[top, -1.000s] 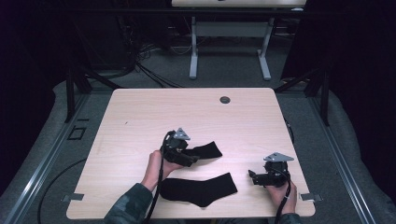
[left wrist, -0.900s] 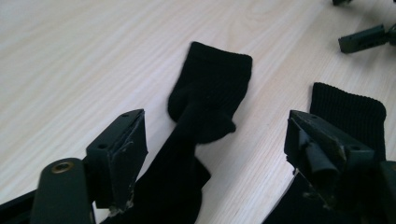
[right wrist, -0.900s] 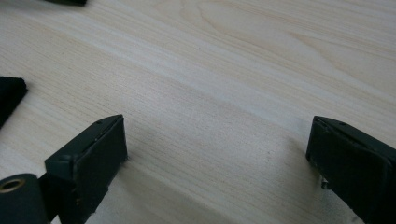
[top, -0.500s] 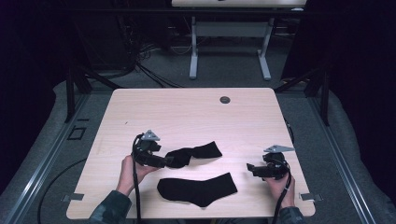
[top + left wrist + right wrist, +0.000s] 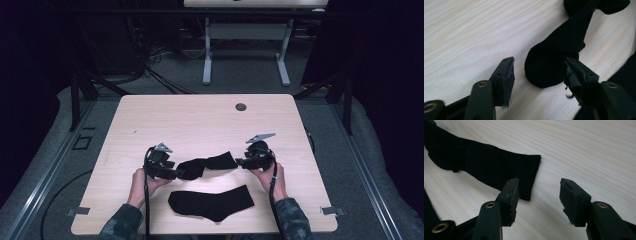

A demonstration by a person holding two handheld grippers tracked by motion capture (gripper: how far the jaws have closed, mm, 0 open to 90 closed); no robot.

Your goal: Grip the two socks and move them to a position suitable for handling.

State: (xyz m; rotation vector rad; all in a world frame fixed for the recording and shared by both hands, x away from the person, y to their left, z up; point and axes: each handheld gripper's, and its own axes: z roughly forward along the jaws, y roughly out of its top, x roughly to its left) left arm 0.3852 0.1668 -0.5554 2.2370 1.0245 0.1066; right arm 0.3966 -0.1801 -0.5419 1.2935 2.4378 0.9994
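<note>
On the pale wood-grain worktop [image 5: 200, 120], two black fabric socks: a twisted black sock [image 5: 207, 164] lying crosswise between the two grippers, and a flat black sock [image 5: 212, 202] nearer the front edge, well apart from both sets of jaws. At the twisted sock's rounded toe end, the left gripper [image 5: 172, 172], held in the left hand [image 5: 142, 181], jaws spread wide. In the left gripper view, left gripper [image 5: 537, 75] jaws parted to either side of the rounded toe, the toe lying in the gap on the wood, the right-hand jaw just beside the fabric, contact impossible to judge. Further along in that view, the sock narrowing into a twist and folding over near the top edge. At the opposite, cuff end, the right gripper [image 5: 241, 162], held in the right hand [image 5: 274, 177], likewise gaping. In the right gripper view, right gripper [image 5: 537, 190] jaws standing apart, the ribbed cuff's straight edge reaching just past the left-hand jaw, bare wood under the rest of the gap. Nothing clamped in either gripper. Near the far edge of the worktop, a small dark round grommet [image 5: 241, 107].
</note>
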